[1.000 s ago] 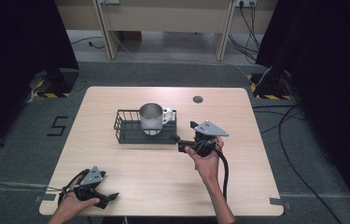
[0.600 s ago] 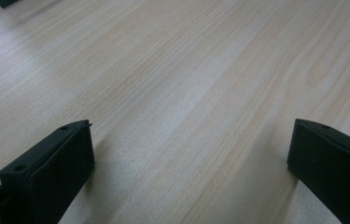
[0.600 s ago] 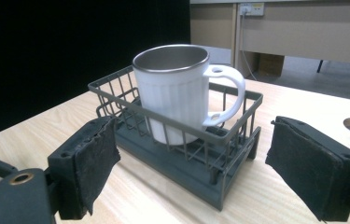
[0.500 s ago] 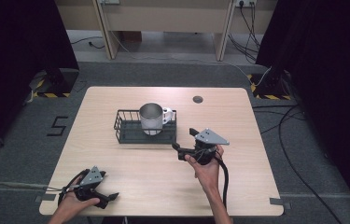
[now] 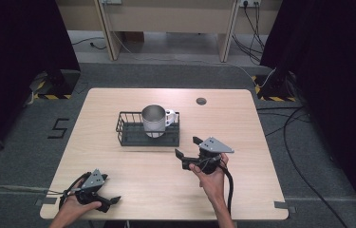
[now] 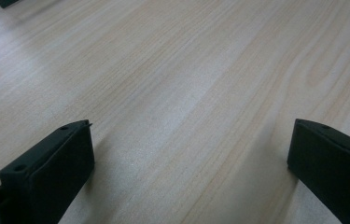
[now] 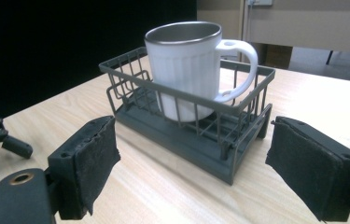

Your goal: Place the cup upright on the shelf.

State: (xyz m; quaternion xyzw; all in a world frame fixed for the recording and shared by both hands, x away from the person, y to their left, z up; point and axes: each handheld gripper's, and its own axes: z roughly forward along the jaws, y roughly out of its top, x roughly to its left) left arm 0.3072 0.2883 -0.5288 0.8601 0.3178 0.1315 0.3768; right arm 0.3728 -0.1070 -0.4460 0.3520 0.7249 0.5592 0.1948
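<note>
Mug (image 5: 155, 119), white with steel lining, is standing upright inside the black wire basket (image 5: 127, 127) toward the worktop's (image 5: 261, 190) far edge. Right gripper (image 5: 188, 148) is hovering near the basket's near right corner, jaws wide, holding nothing. Left gripper (image 5: 109, 202) is resting at the near left corner, jaws wide. Likely step: approach; next move calls for aligning on mug or basket.

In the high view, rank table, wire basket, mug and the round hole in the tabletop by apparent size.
1. Table
2. Wire basket, clearly wider than the mug standing in it
3. Mug
4. Round hole, smallest

No ties; all rest on one tabletop, so camera nearness hardly affects the order.
</note>
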